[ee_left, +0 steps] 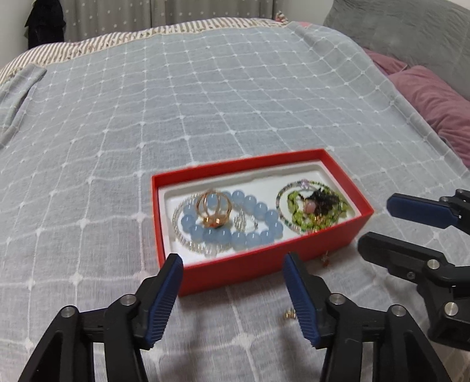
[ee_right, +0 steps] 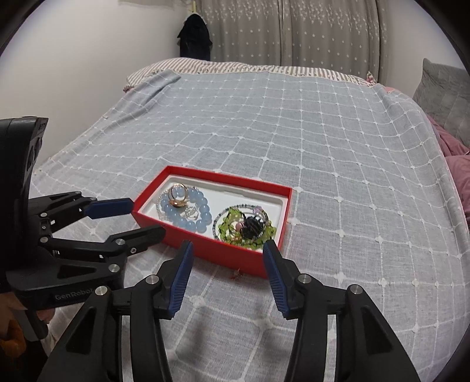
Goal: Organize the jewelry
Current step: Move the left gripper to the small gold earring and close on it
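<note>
A red box [ee_left: 332, 249] [ee_right: 205, 249] with a white liner lies on the bed. Inside are a blue bead bracelet [ee_left: 252, 238] [ee_right: 202, 219], a gold ring [ee_left: 213, 210] [ee_right: 177, 194], a clear bead bracelet [ee_left: 182, 238] and a green bead bracelet [ee_left: 311, 219] [ee_right: 235, 223] tangled with a dark piece. A small red-orange piece [ee_left: 324, 260] [ee_right: 236, 274] lies on the cover just in front of the box, and a small gold piece [ee_left: 288, 314] lies nearer me. My left gripper [ee_left: 233, 261] [ee_right: 147, 217] is open and empty before the box. My right gripper [ee_right: 227, 246] [ee_left: 373, 223] is open and empty beside it.
The bed has a grey-blue checked cover [ee_left: 205, 102] [ee_right: 323, 147]. Pink pillows [ee_left: 434, 100] and a grey cushion [ee_left: 411, 26] lie at the right. Curtains [ee_right: 293, 29] hang behind the bed, and dark clothing [ee_right: 194, 35] hangs by the wall.
</note>
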A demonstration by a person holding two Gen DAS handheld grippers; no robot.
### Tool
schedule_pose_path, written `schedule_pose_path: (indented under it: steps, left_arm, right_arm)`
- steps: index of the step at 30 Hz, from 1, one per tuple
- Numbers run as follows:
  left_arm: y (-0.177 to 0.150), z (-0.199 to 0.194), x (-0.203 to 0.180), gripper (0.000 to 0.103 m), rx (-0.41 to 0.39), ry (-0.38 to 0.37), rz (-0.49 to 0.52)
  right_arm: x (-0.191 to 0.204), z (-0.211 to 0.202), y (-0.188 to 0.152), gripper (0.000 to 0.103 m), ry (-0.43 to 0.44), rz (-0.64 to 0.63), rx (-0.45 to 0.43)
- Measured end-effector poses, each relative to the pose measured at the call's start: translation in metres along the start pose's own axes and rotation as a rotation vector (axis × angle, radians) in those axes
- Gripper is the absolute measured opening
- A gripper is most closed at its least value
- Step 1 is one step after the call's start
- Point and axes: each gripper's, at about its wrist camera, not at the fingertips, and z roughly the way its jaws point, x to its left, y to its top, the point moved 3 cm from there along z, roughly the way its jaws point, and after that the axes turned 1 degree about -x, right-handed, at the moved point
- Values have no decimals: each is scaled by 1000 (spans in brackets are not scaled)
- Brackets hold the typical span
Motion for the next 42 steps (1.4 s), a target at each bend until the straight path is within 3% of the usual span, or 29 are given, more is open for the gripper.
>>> schedule_pose_path:
  steps: [7, 10, 22, 33, 36, 39, 41, 42]
  left_arm:
    - [-20, -1, 3, 83, 58, 12, -26]
    - [-30, 1, 4, 88, 92, 11, -45]
    - [-65, 11, -7, 90, 190, 17, 31]
    - [-64, 21, -25, 90, 186, 9, 30]
    - [-60, 25, -33, 87, 178, -16, 8]
    - [-55, 29, -39, 74, 167, -9, 5]
    - [-52, 32, -42, 60, 155, 2, -1]
    - [-50, 33, -42, 59, 150, 0, -10]
  right_arm:
    - [-3, -3, -21, 57, -16, 14, 63]
    - [-5, 1, -31, 57, 2, 42, 108]
    - [-18, 20, -70, 58, -40, 76, 249]
    - [-27, 20, -76, 58, -91, 72, 254]
    - [-30, 19, -75, 58, -101, 74, 253]
    - [-34, 18, -77, 58, -99, 85, 256]
    - [-36, 17, -78, 58, -96, 92, 257]
    - [-37, 17, -78, 58, -97, 92, 257]
